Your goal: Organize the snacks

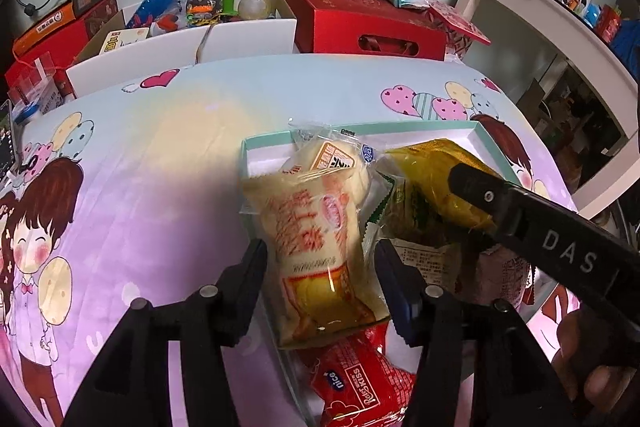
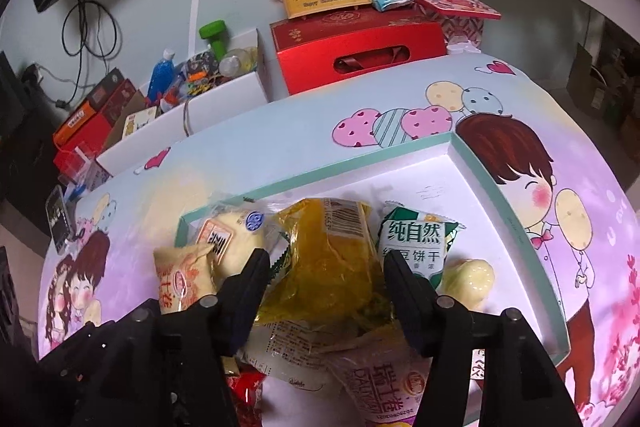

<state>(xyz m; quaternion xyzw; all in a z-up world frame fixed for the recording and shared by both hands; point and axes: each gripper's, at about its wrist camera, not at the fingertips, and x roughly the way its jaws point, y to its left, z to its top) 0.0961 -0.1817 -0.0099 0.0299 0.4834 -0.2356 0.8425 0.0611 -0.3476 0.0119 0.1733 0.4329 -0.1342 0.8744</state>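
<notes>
On the cartoon-print tablecloth (image 2: 520,95), the teal-rimmed tray (image 2: 472,155) carries the whole lot, and its far right corner is bare. Your cream roll packet (image 1: 316,239) lies along the tray's left edge, partly over the rim, atop the red packet (image 1: 360,383). Your left gripper (image 1: 322,291) straddles it, jaws spread and not visibly pressing. Judged light, puffy and slick-filmed; take it across the middle, gently, since the cake inside would crush. The yellow packet (image 2: 336,267) sits mid-tray on other wrappers. Your right gripper (image 2: 326,291) brackets it, fingers parted, contact not clear. It looks soft and crinkly; grip the body, not the sealed end. The green biscuit packet (image 2: 418,239) just right of it likely holds brittle contents.
</notes>
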